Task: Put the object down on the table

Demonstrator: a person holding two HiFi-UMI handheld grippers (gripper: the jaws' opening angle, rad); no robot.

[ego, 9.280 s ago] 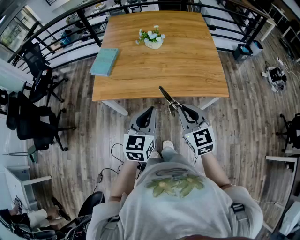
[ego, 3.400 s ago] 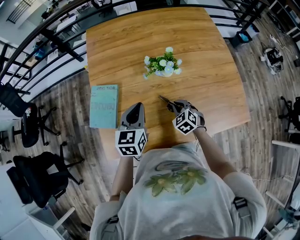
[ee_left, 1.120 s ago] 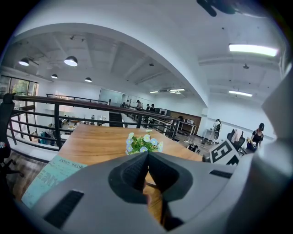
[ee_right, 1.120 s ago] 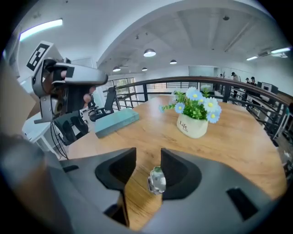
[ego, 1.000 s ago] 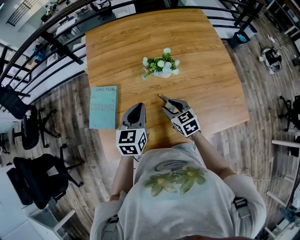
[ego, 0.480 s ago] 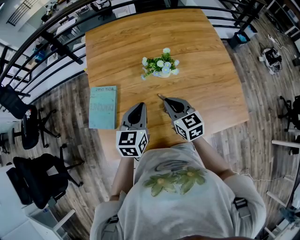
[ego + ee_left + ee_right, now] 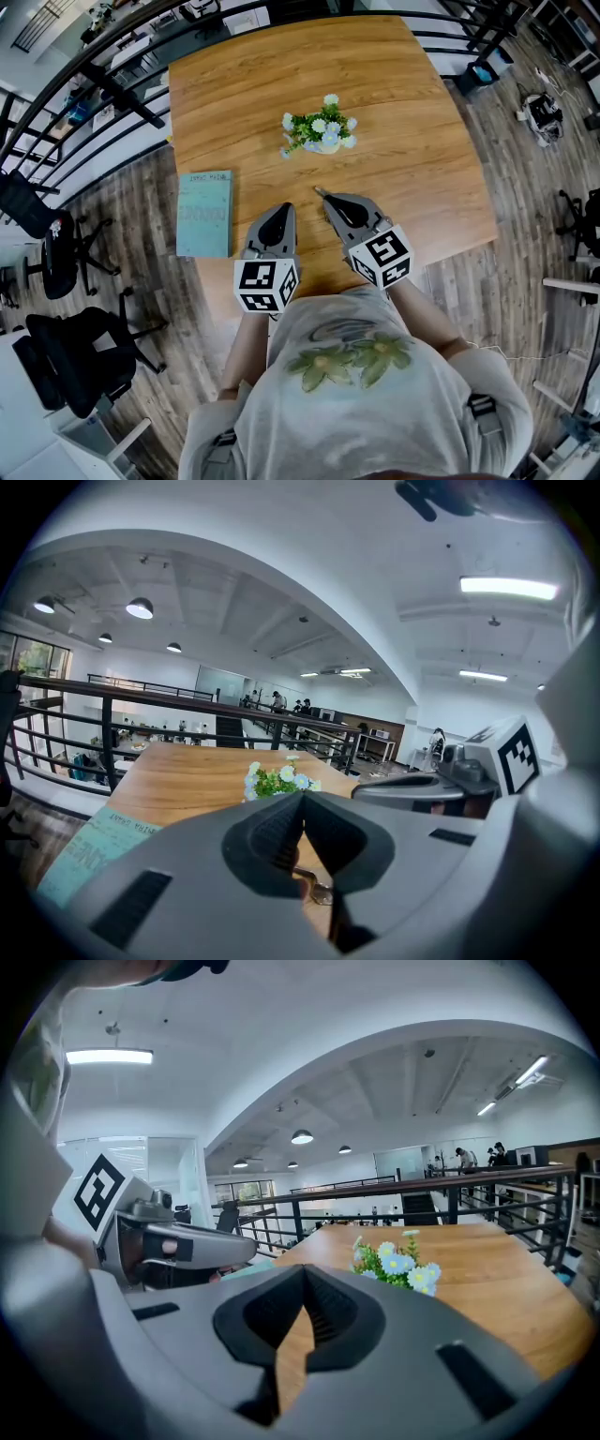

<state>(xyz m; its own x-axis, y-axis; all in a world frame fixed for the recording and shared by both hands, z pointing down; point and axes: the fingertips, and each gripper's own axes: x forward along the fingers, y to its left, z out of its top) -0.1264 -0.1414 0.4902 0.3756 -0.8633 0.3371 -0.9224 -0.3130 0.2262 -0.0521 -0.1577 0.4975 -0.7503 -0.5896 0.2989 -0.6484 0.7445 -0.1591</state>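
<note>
The left gripper and right gripper hover side by side near the flowers, pointing toward them, each with jaws together and empty.

Right gripper jaws together (tips touching), flowers beyond on wooden table, left gripper at left

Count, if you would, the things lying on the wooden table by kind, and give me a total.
Potted flowers: 1
Teal book: 1
Small metal object: 1
Total: 3
</note>
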